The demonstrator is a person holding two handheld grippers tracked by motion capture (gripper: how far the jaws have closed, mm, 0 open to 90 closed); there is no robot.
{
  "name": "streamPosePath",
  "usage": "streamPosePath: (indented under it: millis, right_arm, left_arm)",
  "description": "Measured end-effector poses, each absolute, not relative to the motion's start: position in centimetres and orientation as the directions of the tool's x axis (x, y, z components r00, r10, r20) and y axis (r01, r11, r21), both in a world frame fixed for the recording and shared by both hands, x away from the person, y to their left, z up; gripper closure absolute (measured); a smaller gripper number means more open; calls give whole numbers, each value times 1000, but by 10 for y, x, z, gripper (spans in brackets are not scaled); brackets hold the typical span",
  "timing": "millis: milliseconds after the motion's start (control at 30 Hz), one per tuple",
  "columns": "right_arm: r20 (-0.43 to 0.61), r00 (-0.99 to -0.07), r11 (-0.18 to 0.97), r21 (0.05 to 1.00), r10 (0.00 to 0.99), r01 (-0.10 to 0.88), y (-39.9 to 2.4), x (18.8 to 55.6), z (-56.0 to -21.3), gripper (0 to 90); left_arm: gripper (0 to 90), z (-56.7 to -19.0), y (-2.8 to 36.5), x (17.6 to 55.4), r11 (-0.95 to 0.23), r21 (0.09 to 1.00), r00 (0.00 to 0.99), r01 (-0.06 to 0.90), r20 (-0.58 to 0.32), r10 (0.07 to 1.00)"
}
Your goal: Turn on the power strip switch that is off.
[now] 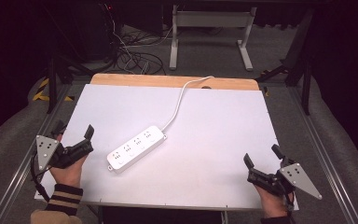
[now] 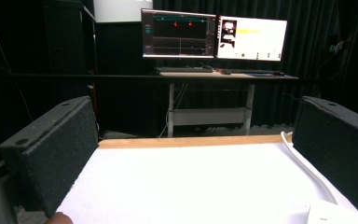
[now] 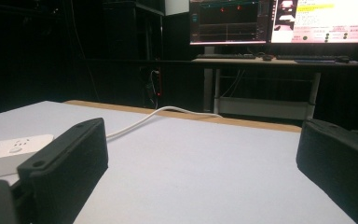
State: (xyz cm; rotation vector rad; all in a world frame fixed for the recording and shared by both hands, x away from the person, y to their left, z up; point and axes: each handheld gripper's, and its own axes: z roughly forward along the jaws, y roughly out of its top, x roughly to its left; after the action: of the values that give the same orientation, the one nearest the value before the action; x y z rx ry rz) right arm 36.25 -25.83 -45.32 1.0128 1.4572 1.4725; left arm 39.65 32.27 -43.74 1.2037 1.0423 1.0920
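A white power strip point(image 1: 135, 148) lies aslant on the white tabletop point(image 1: 214, 140), left of centre. Its white cable point(image 1: 179, 100) runs to the far wooden edge. My left gripper point(image 1: 73, 130) rests at the table's left side, just left of the strip, jaws wide apart and empty. In the left gripper view point(image 2: 193, 128) a corner of the power strip point(image 2: 331, 214) and the cable point(image 2: 307, 168) sit by the right jaw. My right gripper point(image 1: 262, 156) rests near the front right corner, open and empty. The right gripper view point(image 3: 200, 149) has the power strip point(image 3: 9, 147) far left and the cable point(image 3: 158, 114) beyond.
A wooden strip point(image 1: 168, 80) borders the table's far edge. Beyond it stand a desk frame point(image 1: 209, 28) and loose floor cables point(image 1: 135, 56). Two lit monitors point(image 2: 214, 35) sit on that desk. Metal rails point(image 1: 326, 154) flank the table on both sides.
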Motion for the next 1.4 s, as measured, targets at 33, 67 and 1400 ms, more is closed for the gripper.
streamPosePath:
  millis: [33, 67, 1400]
  right_arm:
    - [-2, -346, -2, 1000, 938, -10, -258, 362, -453, 24]
    - [-2, -348, -2, 1000, 937, -12, -258, 361, -453, 24]
    - [-7, -359, 6, 1000, 933, -5, -255, 364, -454, 24]
  left_arm:
    - [10, -437, 323, 396, 44, 996, 173, -71, -31, 984]
    - [10, -437, 323, 396, 46, 996, 173, -71, -33, 984]
    - [0, -442, 328, 398, 67, 996, 163, -63, -56, 985]
